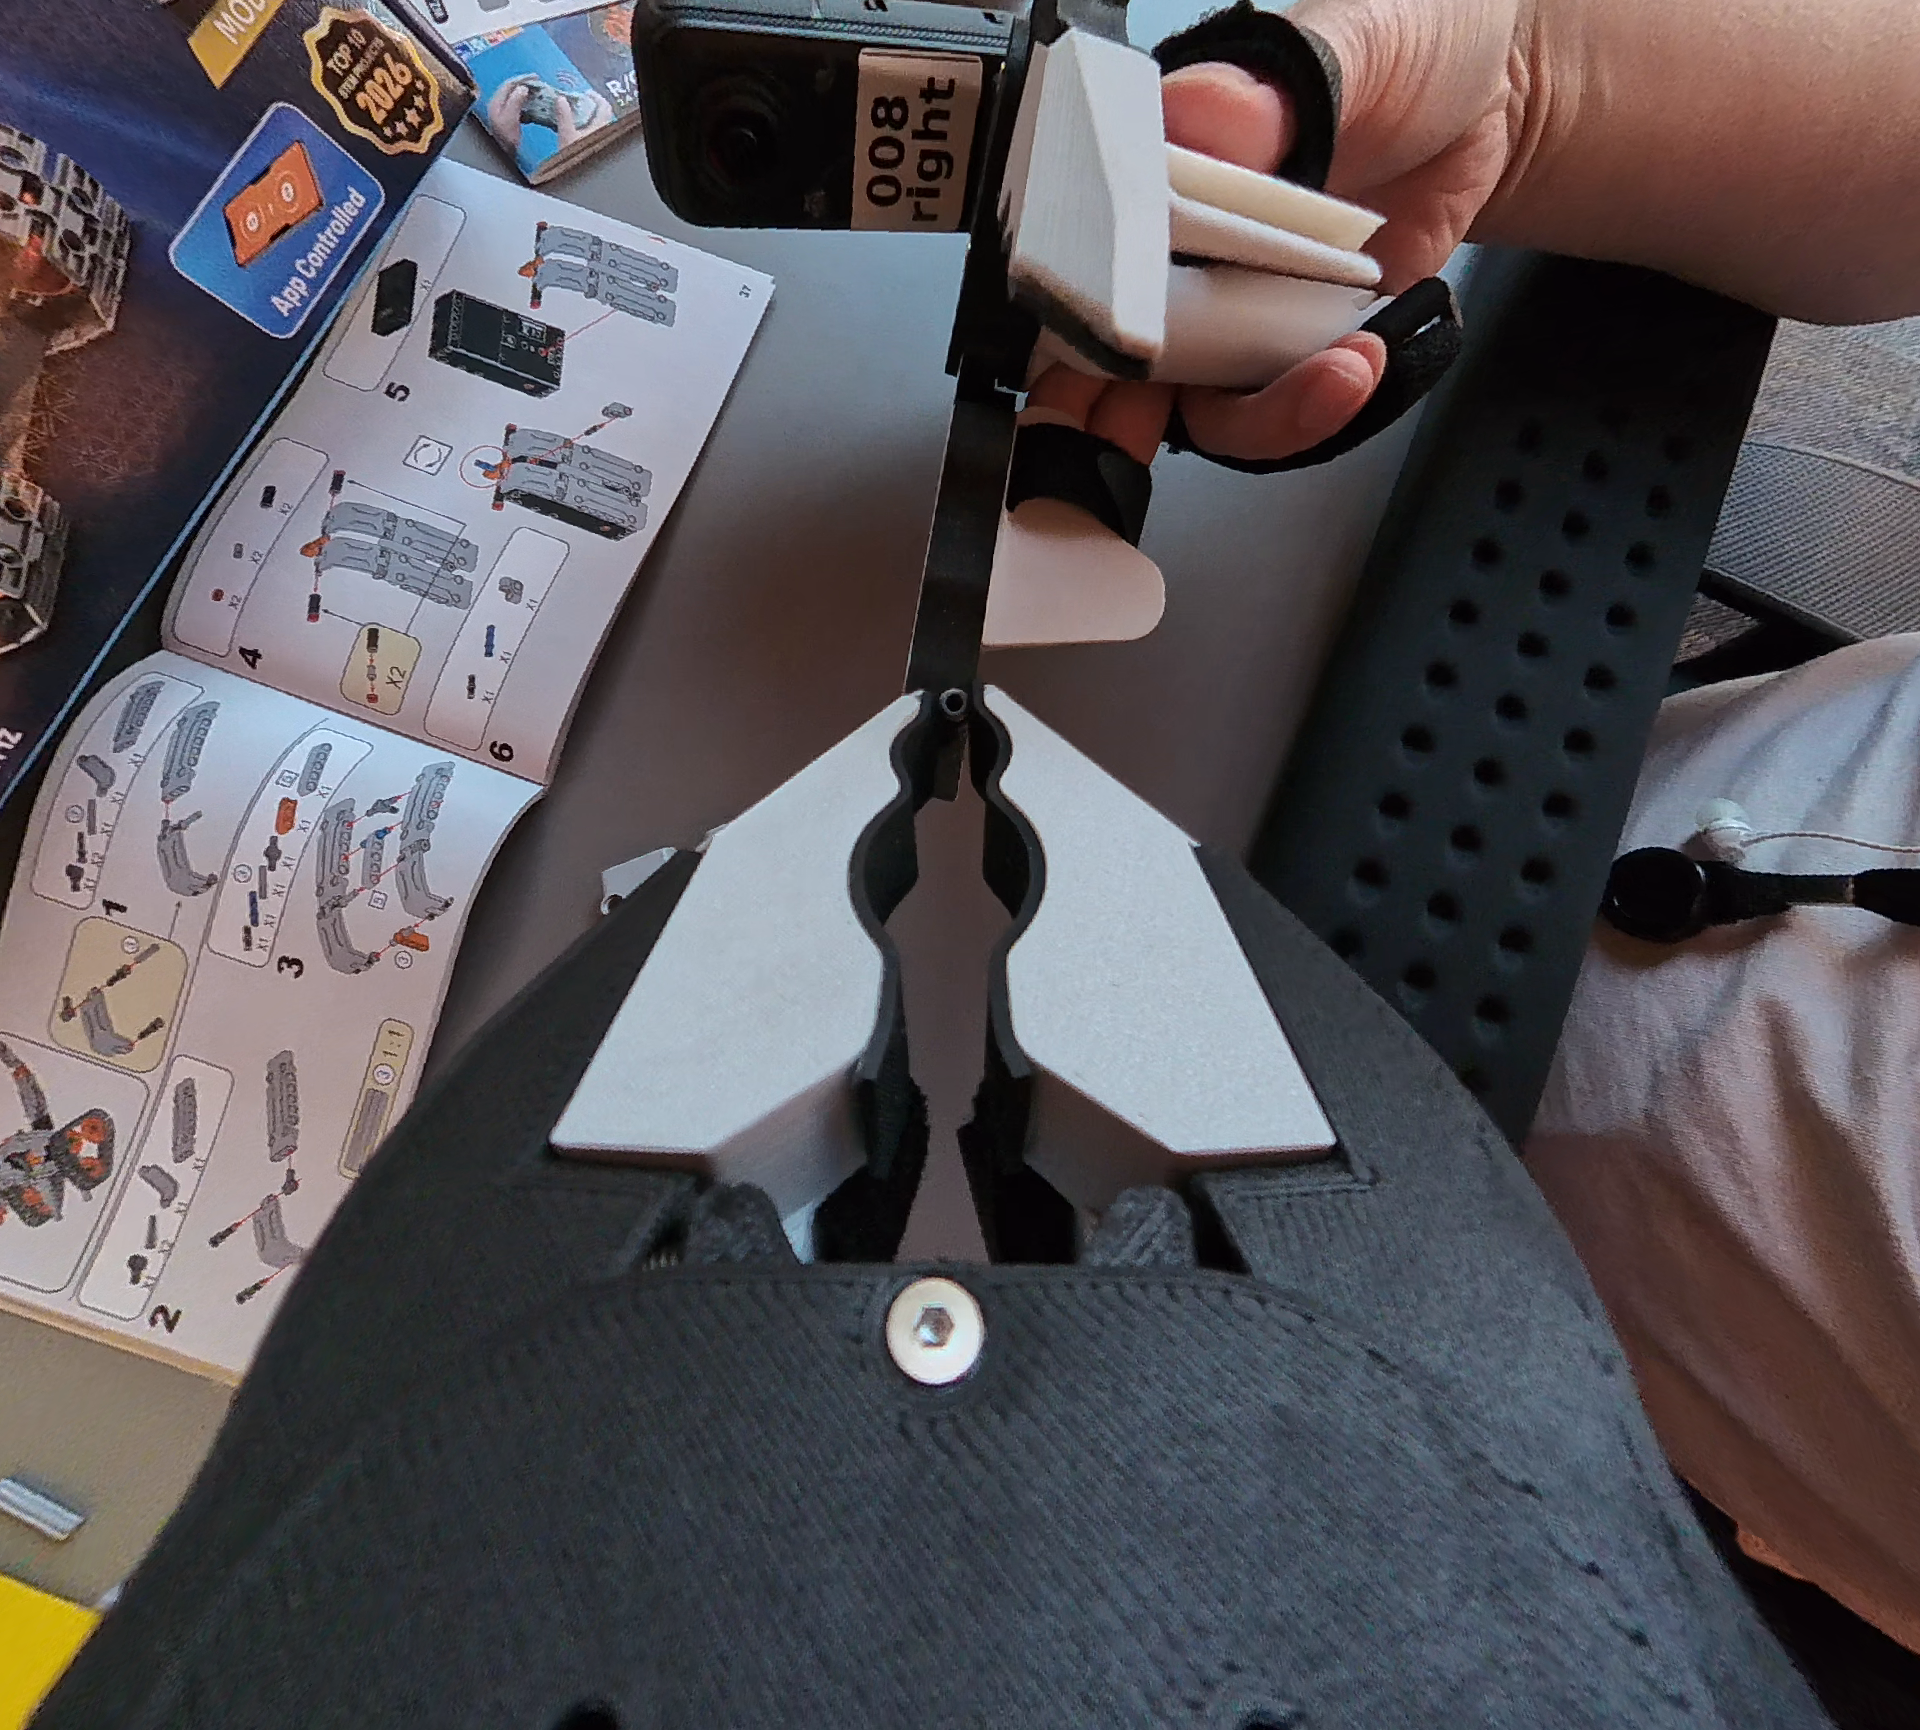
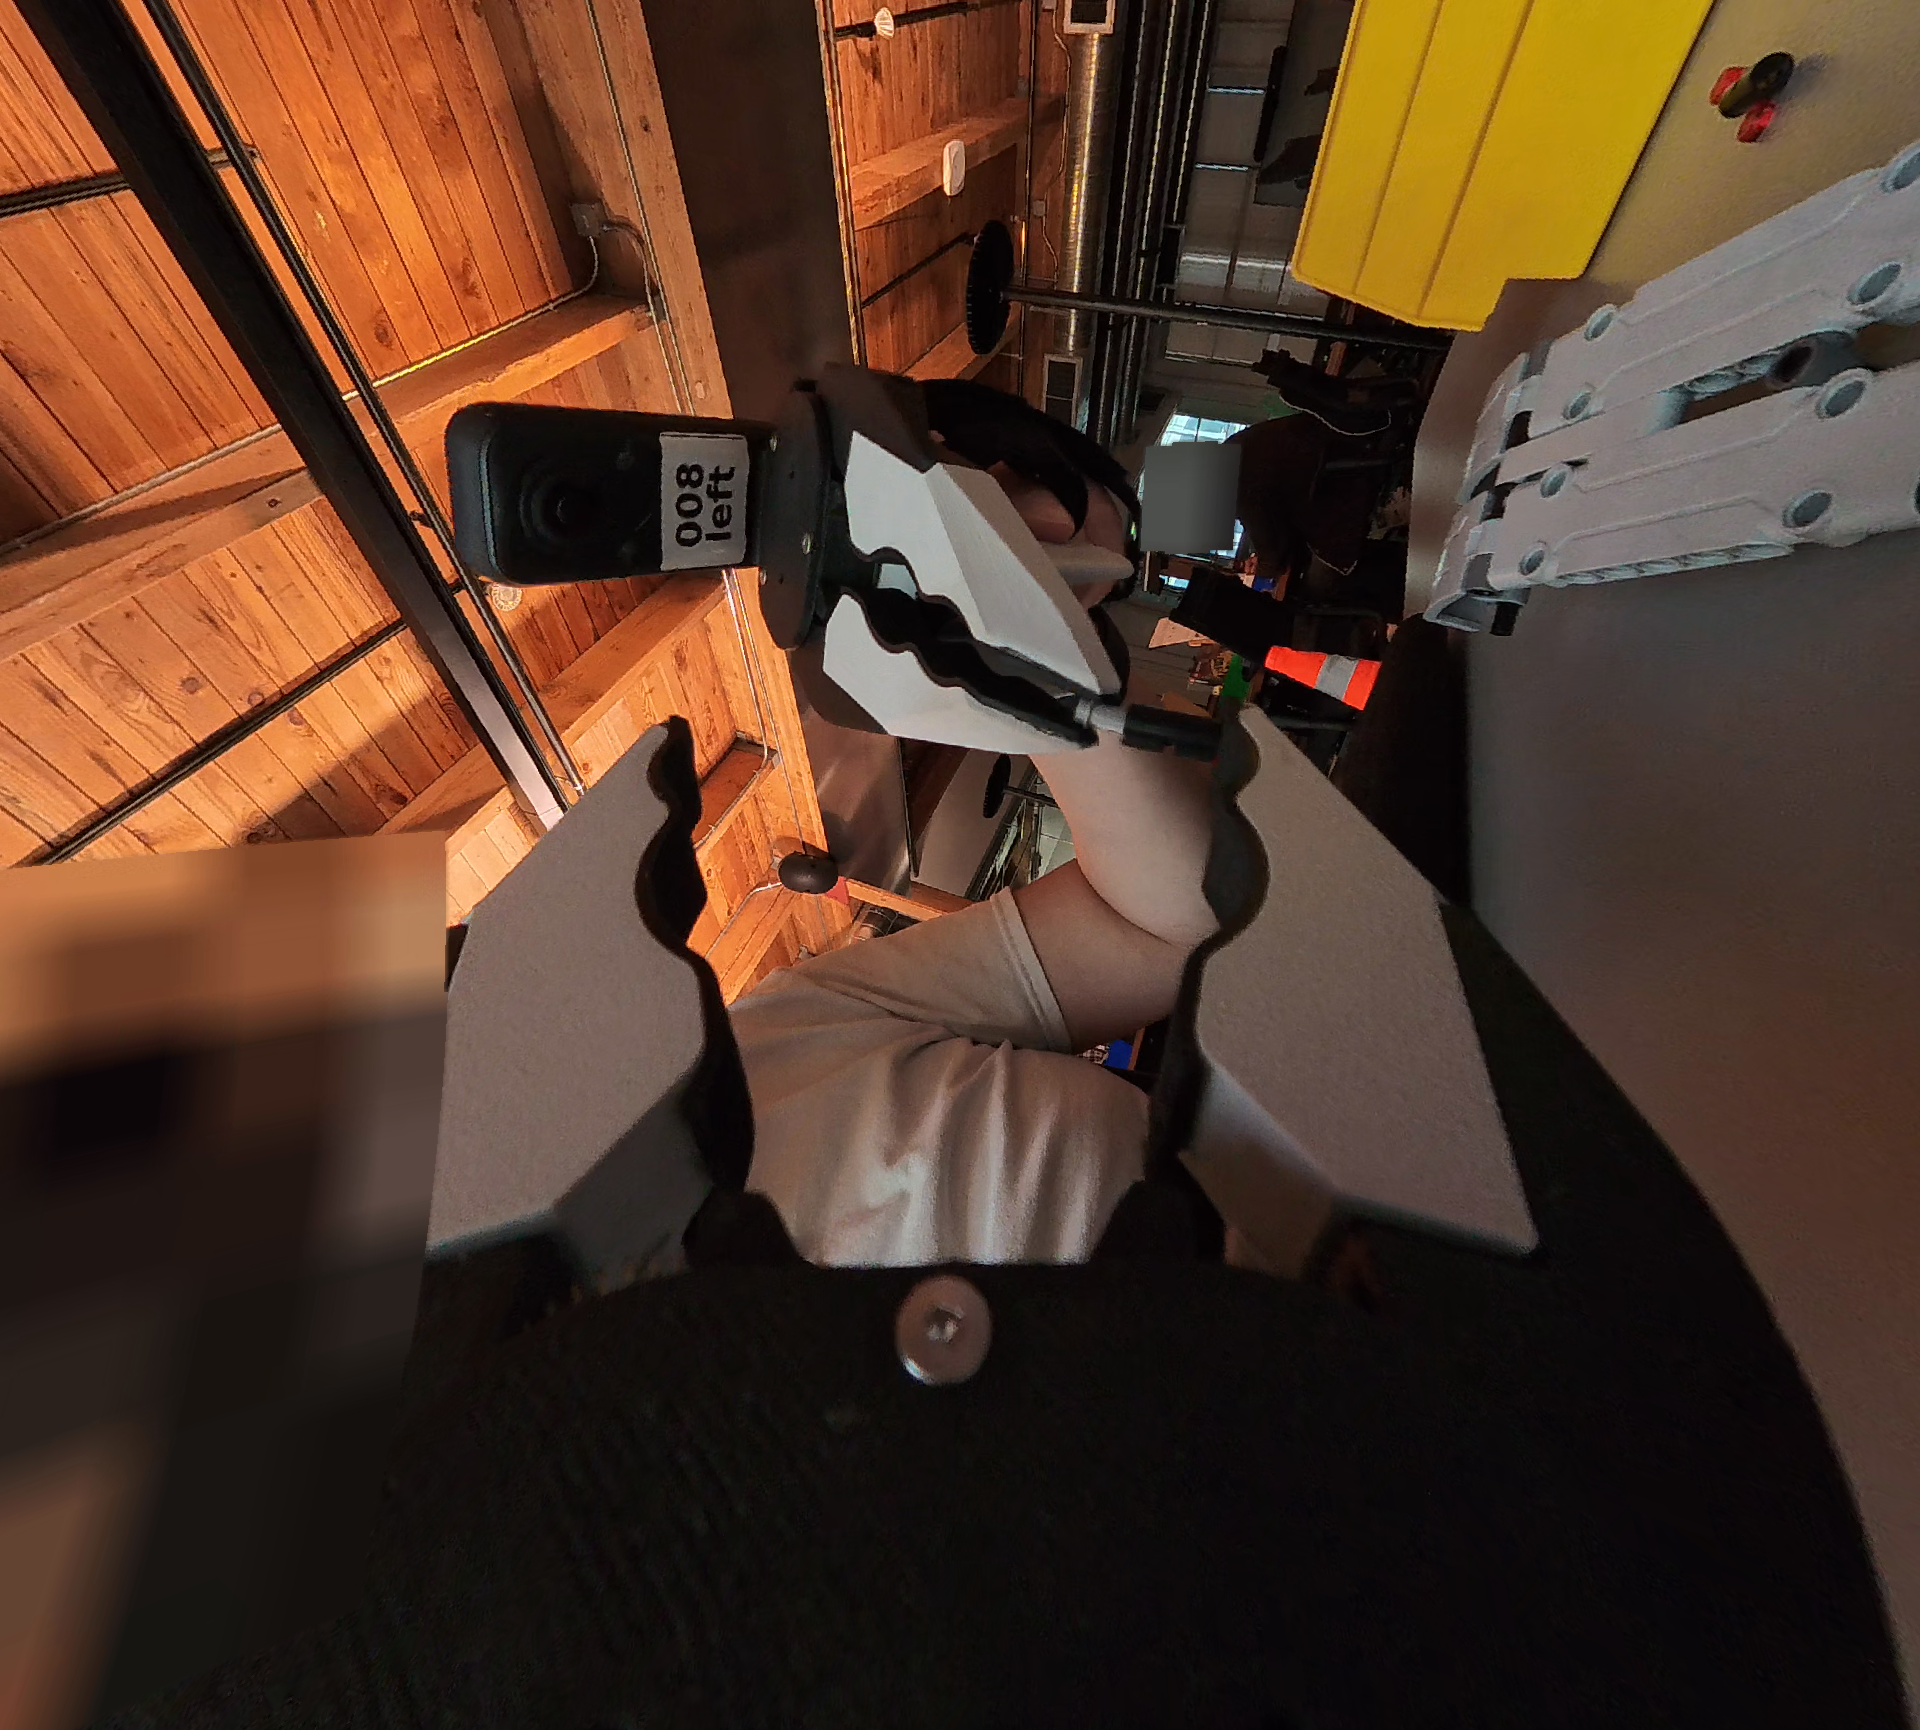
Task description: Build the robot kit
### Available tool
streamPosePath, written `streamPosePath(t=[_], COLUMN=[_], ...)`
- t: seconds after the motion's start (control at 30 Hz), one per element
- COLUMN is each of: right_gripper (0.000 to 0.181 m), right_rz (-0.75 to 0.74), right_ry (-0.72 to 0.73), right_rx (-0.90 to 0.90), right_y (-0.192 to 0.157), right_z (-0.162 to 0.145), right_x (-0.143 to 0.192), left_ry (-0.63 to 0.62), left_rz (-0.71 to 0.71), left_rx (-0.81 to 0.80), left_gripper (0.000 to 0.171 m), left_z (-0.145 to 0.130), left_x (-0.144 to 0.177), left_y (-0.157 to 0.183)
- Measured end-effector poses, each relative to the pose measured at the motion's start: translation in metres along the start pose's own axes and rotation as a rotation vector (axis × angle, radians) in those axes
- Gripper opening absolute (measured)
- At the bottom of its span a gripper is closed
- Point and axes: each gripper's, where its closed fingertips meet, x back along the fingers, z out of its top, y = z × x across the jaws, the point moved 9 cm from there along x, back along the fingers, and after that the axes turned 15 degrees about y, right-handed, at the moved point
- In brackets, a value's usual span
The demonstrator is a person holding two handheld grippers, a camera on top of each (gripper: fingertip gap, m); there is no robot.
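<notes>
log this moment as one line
left gripper: shut on black pin | right gripper: jaws open, one fingertip by pin | nearby: instruction booklet, grey beam assembly

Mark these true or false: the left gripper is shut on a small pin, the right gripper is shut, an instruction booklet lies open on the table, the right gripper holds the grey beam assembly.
1. The left gripper is shut on a small pin: true.
2. The right gripper is shut: false, its jaws stand wide apart.
3. An instruction booklet lies open on the table: true.
4. The right gripper holds the grey beam assembly: false, it lies on the table, apart from both grippers.
</notes>
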Motion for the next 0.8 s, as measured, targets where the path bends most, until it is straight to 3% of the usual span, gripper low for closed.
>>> streamPosePath(t=[0.27,0.8], right_gripper=[0.098,0.052], right_rz=[-0.030,-0.012], right_ry=[-0.013,-0.093], right_rx=[0.018,-0.010], right_y=[0.004,0.011], right_z=[-0.001,-0.009], right_x=[-0.001,-0.005], left_ry=[-0.104,-0.107], left_rz=[0.019,-0.005], left_rx=[-0.157,-0.214], left_gripper=[0.003,0.003], left_z=[0.000,0.013], left_x=[-0.003,0.004], left_y=[0.009,0.018])
